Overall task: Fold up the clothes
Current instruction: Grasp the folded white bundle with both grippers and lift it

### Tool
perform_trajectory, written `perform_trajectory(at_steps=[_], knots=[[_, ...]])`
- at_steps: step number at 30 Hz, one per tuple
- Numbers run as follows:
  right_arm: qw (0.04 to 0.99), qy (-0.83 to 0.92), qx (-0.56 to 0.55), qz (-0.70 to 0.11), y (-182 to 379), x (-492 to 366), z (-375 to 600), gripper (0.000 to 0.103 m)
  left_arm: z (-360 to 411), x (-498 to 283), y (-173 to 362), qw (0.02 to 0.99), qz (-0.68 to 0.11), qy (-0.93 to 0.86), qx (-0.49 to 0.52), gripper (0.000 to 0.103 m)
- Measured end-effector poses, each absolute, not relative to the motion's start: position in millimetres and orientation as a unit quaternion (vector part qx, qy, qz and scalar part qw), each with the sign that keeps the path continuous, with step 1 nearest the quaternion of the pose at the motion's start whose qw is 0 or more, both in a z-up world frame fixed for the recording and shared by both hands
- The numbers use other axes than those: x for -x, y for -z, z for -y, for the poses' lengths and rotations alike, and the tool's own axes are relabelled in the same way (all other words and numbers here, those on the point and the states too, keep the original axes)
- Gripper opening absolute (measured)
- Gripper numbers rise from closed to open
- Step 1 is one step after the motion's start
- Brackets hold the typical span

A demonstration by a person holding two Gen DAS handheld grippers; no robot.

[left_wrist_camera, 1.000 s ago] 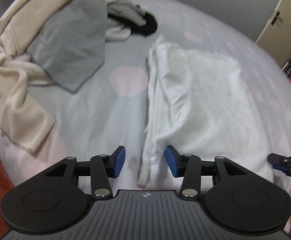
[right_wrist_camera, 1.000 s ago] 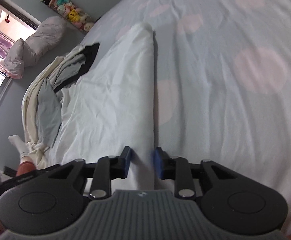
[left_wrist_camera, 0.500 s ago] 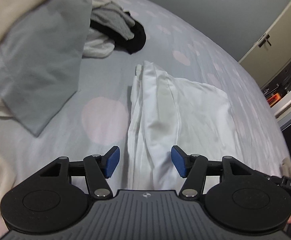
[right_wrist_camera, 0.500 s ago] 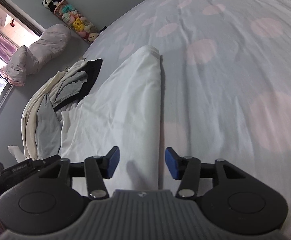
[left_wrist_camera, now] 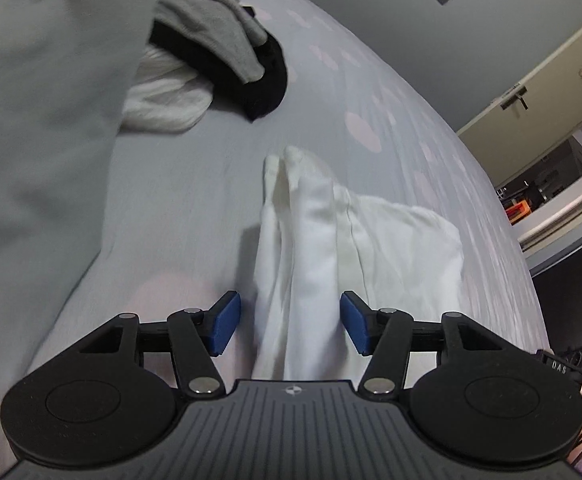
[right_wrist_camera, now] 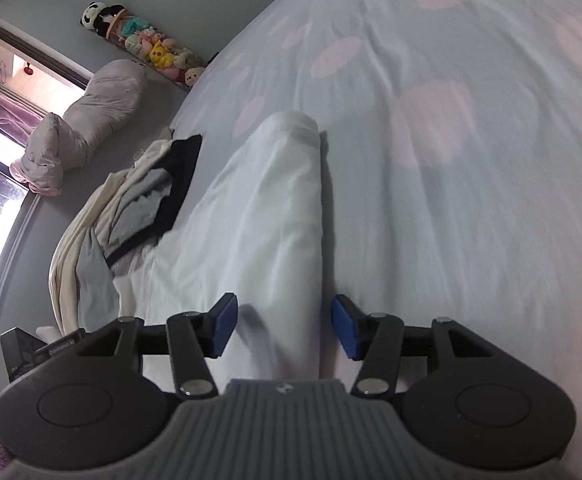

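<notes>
White garment (left_wrist_camera: 323, 236) is lying part-folded on the dotted bedsheet (left_wrist_camera: 195, 200), its long axis running straight away from both sets of fingers. In the left wrist view its bunched left edge is passing between the jaws of the left gripper (left_wrist_camera: 289, 324); in the right wrist view its folded right edge (right_wrist_camera: 291, 208) is passing between the jaws of the right gripper (right_wrist_camera: 281, 326). Each hand is sitting at its own near corner, so neither is nearer. The left jaws are standing fairly wide and closing slightly, pads not pressing the cloth; the right jaws are standing apart, gripping nothing. A pile of unfolded clothes (left_wrist_camera: 211, 48) is lying well apart, beyond and to the left. Compared with a second ago, the right jaws are standing much wider, having let the edge go, and both views are looking from lower and further along the garment.
</notes>
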State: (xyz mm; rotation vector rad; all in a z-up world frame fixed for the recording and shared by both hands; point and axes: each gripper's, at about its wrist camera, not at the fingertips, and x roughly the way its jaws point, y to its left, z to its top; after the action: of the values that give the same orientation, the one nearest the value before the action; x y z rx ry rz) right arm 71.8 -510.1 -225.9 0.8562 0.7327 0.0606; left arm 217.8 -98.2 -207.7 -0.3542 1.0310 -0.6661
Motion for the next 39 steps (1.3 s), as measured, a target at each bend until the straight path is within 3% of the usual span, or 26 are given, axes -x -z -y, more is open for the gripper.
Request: perform_trajectory(at_steps=[5,7,14,16,27,39], knots=[[0.849,-0.043,-0.396,-0.346,228.0,-103.5,519.2,0.054,109.0,-243.4,209.5,0.799,-0.479,0.324,0.161,0.050],[0.850,-0.047,-0.394,-0.346,229.5,-113.8,522.9,0.050,112.6,-252.1,211.0,0.798,-0.479,0.329,0.162,0.043],[0.840,-0.052,-0.413,-0.347,238.4,-135.1,539.1,0.018,118.4,-260.3,215.1,0.801,-0.467,0.340,0.160,0.014],[0.844,-0.052,-0.407,-0.346,236.2,-135.2,538.7,0.015,120.4,-255.3,209.1,0.808,-0.456,0.343,0.148,0.010],[0.897,-0.062,-0.341,-0.274,168.4,-99.9,512.9,0.012,116.7,-211.5,132.2,0.843,-0.372,0.370,0.118,0.006],[0.950,-0.049,-0.273,-0.146,61.5,5.3,499.1,0.011,136.3,-128.0,11.2,0.868,-0.248,0.425,0.062,0.005]])
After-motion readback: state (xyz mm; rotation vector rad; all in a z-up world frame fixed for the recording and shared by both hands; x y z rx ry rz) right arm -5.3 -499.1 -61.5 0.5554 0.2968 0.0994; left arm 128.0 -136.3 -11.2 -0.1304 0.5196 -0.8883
